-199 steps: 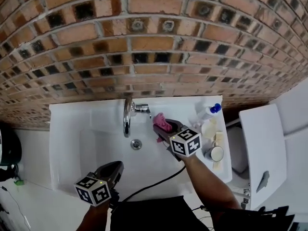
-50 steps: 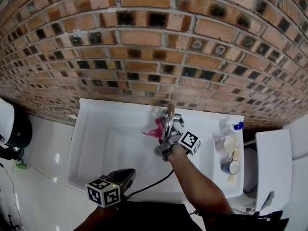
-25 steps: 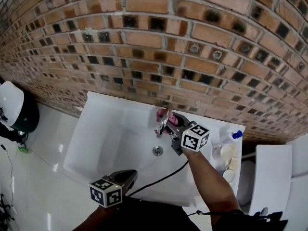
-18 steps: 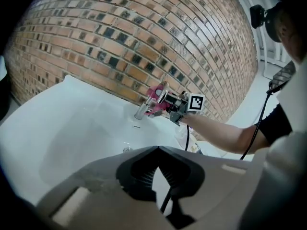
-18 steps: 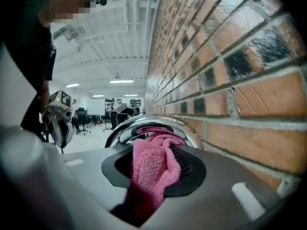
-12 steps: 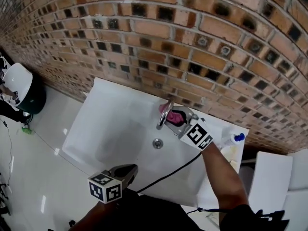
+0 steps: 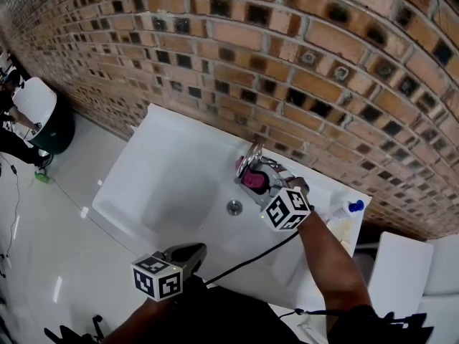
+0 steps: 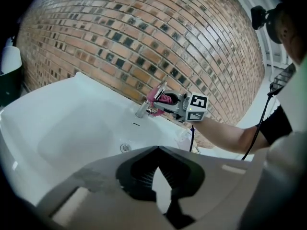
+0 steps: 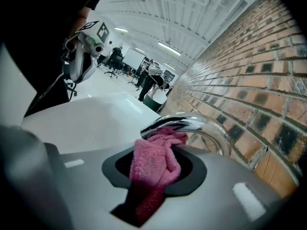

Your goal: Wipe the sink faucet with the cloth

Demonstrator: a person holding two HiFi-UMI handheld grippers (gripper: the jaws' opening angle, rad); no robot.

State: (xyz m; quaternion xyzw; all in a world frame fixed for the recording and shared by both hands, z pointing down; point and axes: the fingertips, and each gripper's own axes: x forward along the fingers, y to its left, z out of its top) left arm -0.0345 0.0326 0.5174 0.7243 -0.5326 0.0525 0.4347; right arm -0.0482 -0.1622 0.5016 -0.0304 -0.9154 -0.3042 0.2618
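While our right tool [image 9: 154, 174] is clamping the pink cloth [image 9: 158, 162] and pushing it up against the curved chrome faucet [image 9: 180, 123] spout, we're holding the left tool [image 8: 157, 174] with its jaws together on nothing, hanging around 7 o'clock of the white sink [image 7: 165, 185] in the head view. The faucet's sitting at the sink's 1 o'clock edge, right by the brick wall [image 7: 287, 63].

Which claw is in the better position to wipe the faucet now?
The right. The right claw is shut on the pink cloth, which lies against the faucet spout. The left claw is shut and empty, near the front edge of the sink, away from the faucet.
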